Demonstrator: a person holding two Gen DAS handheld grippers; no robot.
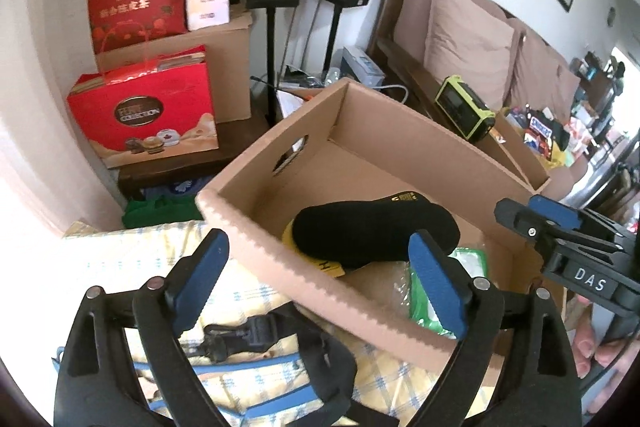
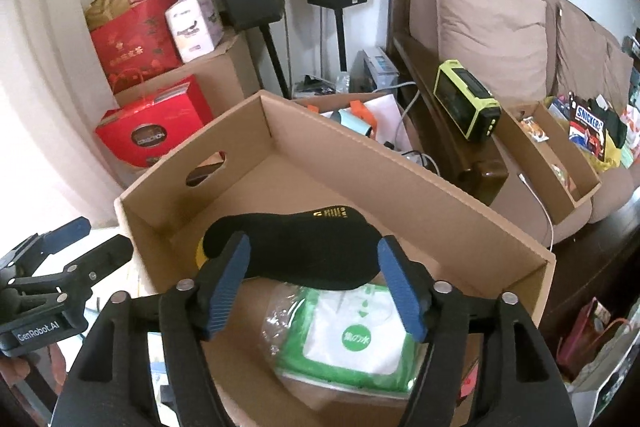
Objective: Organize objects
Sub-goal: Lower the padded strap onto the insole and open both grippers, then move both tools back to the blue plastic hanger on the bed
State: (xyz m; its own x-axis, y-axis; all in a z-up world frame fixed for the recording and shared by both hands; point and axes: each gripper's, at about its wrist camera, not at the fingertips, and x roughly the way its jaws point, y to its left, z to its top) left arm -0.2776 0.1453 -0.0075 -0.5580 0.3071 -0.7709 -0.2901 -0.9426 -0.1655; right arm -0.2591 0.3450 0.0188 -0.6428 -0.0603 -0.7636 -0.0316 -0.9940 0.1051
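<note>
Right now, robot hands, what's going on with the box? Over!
Left gripper open, over the box's near wall. Right gripper open, empty, above the black sock. Sock and green wipes pack inside cardboard box. Nothing blocking.

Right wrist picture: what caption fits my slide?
Open right hand-held gripper above black sock and green wipes pack in cardboard box.

A brown box with a black sock inside

The left gripper (image 1: 316, 283) is wide open over the box (image 1: 352, 171) edge; the sock (image 1: 376, 233) lies inside; the right gripper (image 1: 516, 215) is close by.
</note>
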